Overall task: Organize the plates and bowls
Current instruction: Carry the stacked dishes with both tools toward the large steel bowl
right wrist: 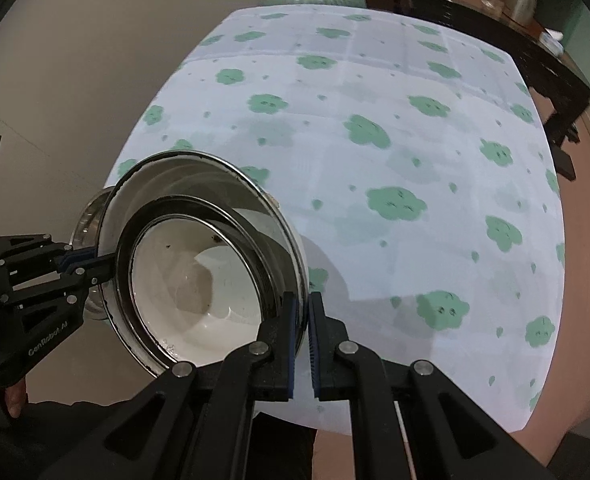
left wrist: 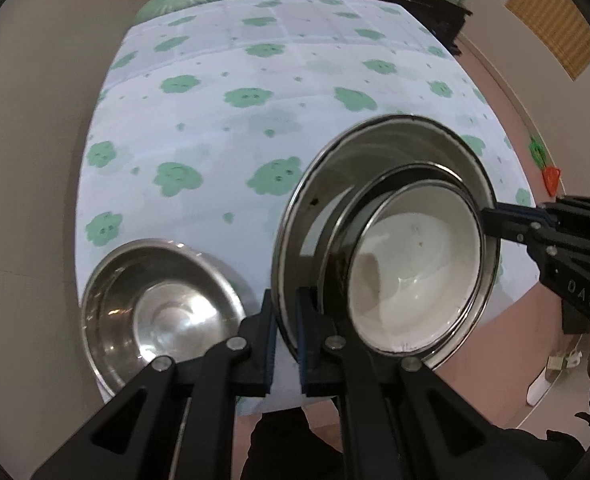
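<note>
My left gripper (left wrist: 285,312) and right gripper (right wrist: 307,312) each clamp opposite rim edges of the large steel bowl (left wrist: 327,152), held tilted above the table (left wrist: 223,128). A white bowl (left wrist: 415,264) nests inside. A second steel bowl (left wrist: 159,304) rests on the tablecloth.

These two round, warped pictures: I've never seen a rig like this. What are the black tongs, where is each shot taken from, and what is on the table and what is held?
No robot arm here: a person holds a two-finger gripper in each hand, each carrying a wide-angle camera looking along its fingers. One picture is from the left gripper, the other from the right gripper. Both are shut on opposite rims of a nested stack of bowls, metal outside with a white bowl innermost, held tilted above the table. The table's cloth has green cloud shapes. One empty steel bowl sits near its edge.
</note>
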